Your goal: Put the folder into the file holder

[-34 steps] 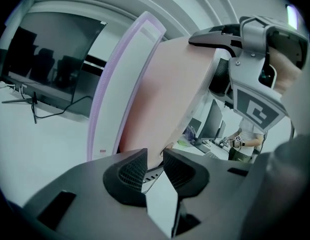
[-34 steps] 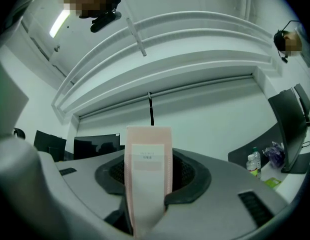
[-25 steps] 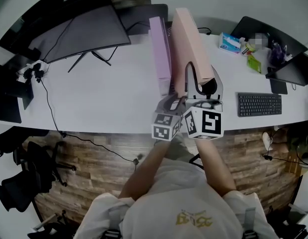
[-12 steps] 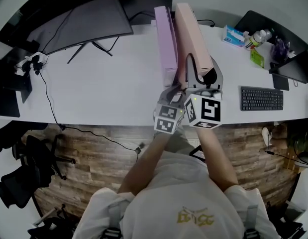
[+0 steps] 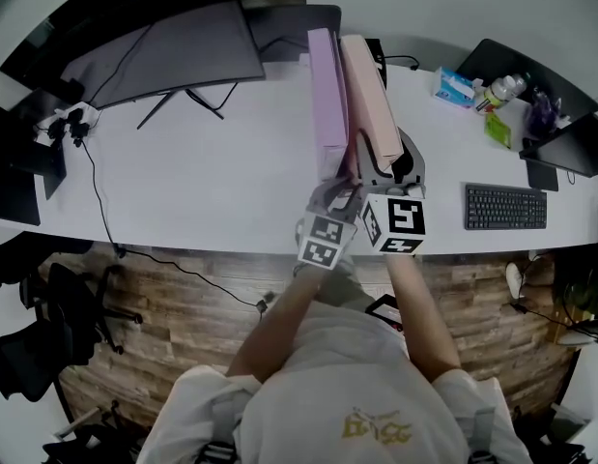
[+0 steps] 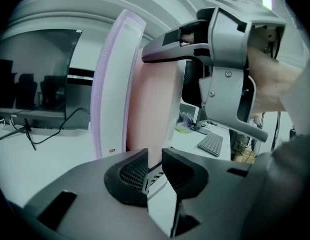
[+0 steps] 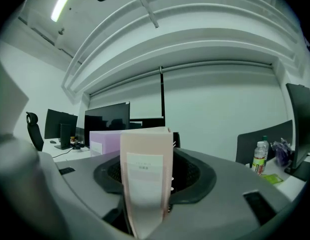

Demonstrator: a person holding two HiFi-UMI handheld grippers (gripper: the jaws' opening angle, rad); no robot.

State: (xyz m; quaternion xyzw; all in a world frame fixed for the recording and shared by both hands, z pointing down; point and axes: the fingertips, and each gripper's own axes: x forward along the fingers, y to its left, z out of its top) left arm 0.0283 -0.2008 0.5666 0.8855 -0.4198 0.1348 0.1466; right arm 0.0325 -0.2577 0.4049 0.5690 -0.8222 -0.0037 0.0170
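You are clamping the tall salmon-pink box folder (image 5: 370,95) with both tools. Your right gripper (image 7: 149,176) is squeezing the folder's labelled spine, which is standing upright between its pads. Your left gripper (image 6: 155,166) is pinching a thin pale edge between nearly touching jaws, and I am judging that edge to be the lower near part of the same folder. The salmon-pink box folder is standing on edge over the white desk (image 5: 202,172), running away from you, just beside a lilac box folder (image 5: 326,95) of the same shape on its left. I cannot tell whether the two are touching, or whether the pink one is resting on the desk or hanging slightly above it. I am not making out any separate rack or file holder in these views, so the lilac piece may belong to one or may simply be a neighbour. Going by this, you are well into the lining-up part, with the folder upright and roughly parallel to its neighbour. What is remaining, as I am reading it, is settling the folder fully into its slot. After that comes opening both sets of jaws and drawing the tools back without tipping it.
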